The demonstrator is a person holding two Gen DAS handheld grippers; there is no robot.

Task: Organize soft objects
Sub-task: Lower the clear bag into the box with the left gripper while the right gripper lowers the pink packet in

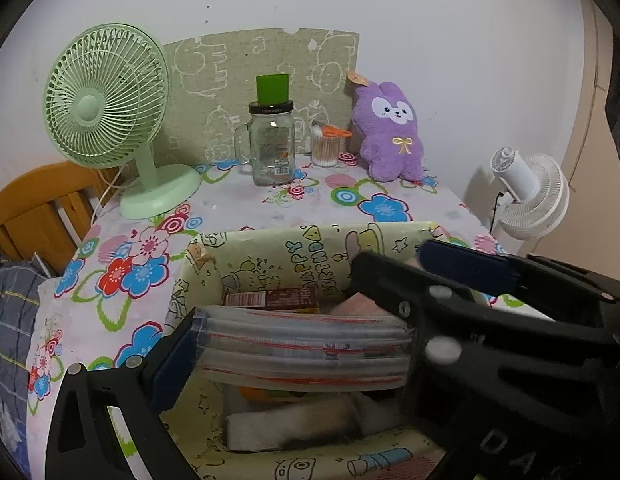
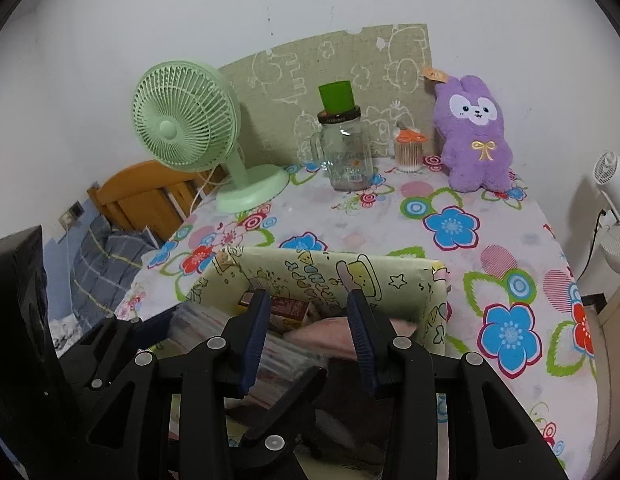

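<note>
A yellow cartoon-print storage box (image 1: 297,248) stands on the floral table, also in the right wrist view (image 2: 398,280). My left gripper (image 1: 301,354) is shut on a stack of clear zip bags (image 1: 305,354), held flat over the box opening. My right gripper (image 2: 307,314) is open and empty above the box, with a pink soft item (image 2: 322,338) below it. Its black body (image 1: 510,320) crosses the left wrist view. A purple plush bunny (image 1: 390,132) sits at the back right of the table, also in the right wrist view (image 2: 476,136).
A green desk fan (image 1: 105,116), a glass mug jar with a green cup on it (image 1: 271,140) and a cotton-swab tub (image 1: 326,146) stand along the back. A white fan (image 1: 530,196) stands right of the table. A wooden chair (image 1: 41,208) stands left.
</note>
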